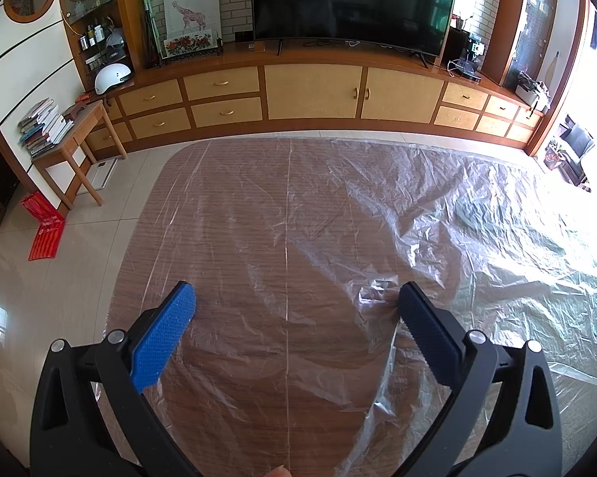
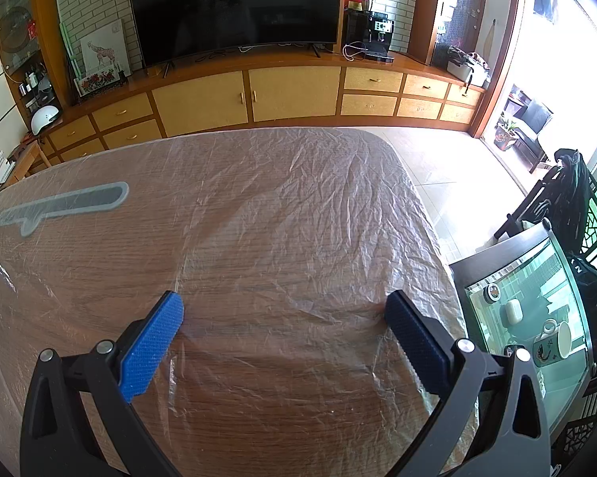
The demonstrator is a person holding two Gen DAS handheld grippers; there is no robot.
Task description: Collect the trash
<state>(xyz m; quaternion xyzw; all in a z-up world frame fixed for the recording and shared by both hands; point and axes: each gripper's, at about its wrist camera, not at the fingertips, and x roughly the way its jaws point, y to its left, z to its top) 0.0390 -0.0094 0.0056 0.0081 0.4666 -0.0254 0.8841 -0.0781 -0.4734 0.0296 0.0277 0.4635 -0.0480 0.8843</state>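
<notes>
A thin clear plastic sheet lies crumpled over a wooden table; it also shows in the right wrist view on the same table. My left gripper is open and empty just above the sheet, with a small bunched fold beside its right finger. My right gripper is open and empty, low over the sheet near the table's right end. No other loose trash shows on the table.
A grey elongated panel is set in the tabletop under the plastic. A glass-topped side table with a mug stands right of the table. A TV cabinet lines the far wall. A red bag lies on the floor.
</notes>
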